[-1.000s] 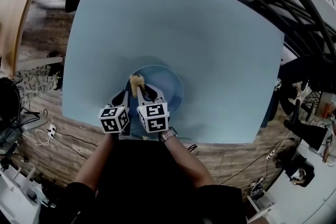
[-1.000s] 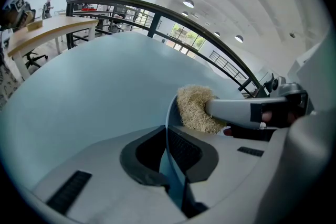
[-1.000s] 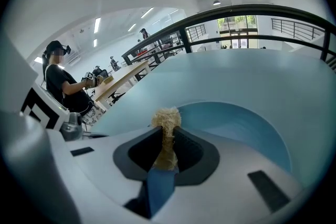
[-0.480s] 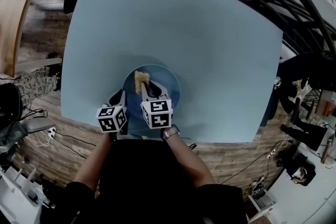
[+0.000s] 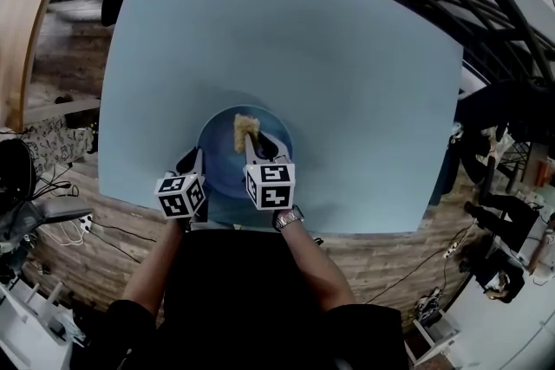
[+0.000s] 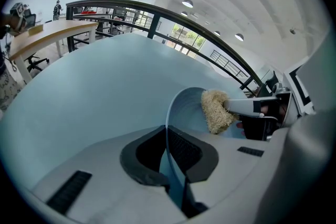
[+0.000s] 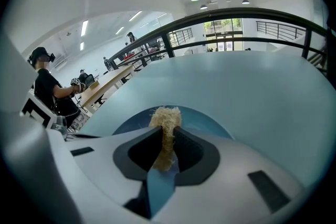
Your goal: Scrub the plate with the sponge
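— Where's the plate (image 5: pixel 277 137)?
— Near the table's (image 5: pixel 347 56) front edge, rim pinched in the left gripper (image 5: pixel 197 158).
— The sponge (image 5: pixel 245 131)?
— Clamped in the right gripper (image 5: pixel 251 140), pressed on the plate. It has slid from the left rim toward the middle.

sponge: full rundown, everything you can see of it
The sponge is a pale tan, coarse, fibrous pad, loofah-like with frayed edges. It stands on edge, pinched flat between the closed jaws of the right gripper, and its bushy free end sticks out past the jaw tips. That end appears to press on the inner face of the blue plate, towards its far side. The left gripper clamps the plate's near rim and does not touch the sponge.
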A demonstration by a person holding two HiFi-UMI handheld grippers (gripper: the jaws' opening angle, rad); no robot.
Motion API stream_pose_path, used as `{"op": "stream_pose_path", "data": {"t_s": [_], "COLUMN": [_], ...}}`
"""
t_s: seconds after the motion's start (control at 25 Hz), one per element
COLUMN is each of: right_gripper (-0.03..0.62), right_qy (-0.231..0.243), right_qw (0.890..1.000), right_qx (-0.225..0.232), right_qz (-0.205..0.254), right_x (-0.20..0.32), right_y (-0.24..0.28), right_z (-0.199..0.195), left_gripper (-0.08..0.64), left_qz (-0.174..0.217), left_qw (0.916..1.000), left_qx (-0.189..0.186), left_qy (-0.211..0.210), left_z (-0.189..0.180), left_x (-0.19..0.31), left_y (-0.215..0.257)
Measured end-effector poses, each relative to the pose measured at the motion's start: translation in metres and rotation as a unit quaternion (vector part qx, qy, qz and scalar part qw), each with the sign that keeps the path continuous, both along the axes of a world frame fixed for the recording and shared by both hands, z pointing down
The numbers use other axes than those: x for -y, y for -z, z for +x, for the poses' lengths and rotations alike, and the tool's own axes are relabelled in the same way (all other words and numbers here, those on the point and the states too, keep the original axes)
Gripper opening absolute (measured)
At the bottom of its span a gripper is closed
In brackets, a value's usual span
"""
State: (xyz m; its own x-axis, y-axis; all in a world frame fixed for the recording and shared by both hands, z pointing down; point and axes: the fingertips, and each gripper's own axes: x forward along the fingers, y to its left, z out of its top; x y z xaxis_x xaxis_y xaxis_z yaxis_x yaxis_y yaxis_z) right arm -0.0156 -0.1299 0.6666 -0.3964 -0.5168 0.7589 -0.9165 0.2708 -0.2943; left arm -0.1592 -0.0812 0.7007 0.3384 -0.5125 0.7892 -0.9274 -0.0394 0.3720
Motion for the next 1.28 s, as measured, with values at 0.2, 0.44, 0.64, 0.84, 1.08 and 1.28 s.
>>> {"op": "stream_pose_path", "data": {"t_s": [0.2,0.44,0.64,0.84,1.08,1.28], "right_gripper": [0.066,0.066,0.066,0.066,0.066,0.066], "right_qy": [-0.015,-0.029,-0.037,-0.047,-0.051,-0.061], "right_qw": [1.0,0.999,0.999,0.998,0.998,0.997], "right_qx": [-0.007,-0.018,-0.026,-0.037,-0.046,-0.041], "right_qz": [0.002,0.002,0.002,0.001,0.001,0.001], "right_x": [-0.002,-0.002,-0.006,-0.009,-0.013,-0.016], "right_y": [0.0,0.003,0.002,0.004,0.004,0.013], "right_z": [0.017,0.031,0.042,0.053,0.063,0.065], "left_gripper": [0.005,0.005,0.005,0.005,0.005,0.005], "left_qz": [0.0,0.003,0.003,0.004,0.005,0.005], "left_qw": [1.0,1.0,1.0,1.0,0.9999,0.9999], "left_qx": [0.002,0.004,0.006,0.007,0.006,0.006], "left_qy": [-0.002,-0.002,-0.004,-0.006,-0.008,-0.007], "left_z": [0.0,-0.003,-0.003,-0.004,-0.003,-0.001], "left_x": [-0.001,0.001,0.001,0.001,0.003,0.002], "left_y": [0.0,0.002,0.0,0.001,0.001,0.001]}}
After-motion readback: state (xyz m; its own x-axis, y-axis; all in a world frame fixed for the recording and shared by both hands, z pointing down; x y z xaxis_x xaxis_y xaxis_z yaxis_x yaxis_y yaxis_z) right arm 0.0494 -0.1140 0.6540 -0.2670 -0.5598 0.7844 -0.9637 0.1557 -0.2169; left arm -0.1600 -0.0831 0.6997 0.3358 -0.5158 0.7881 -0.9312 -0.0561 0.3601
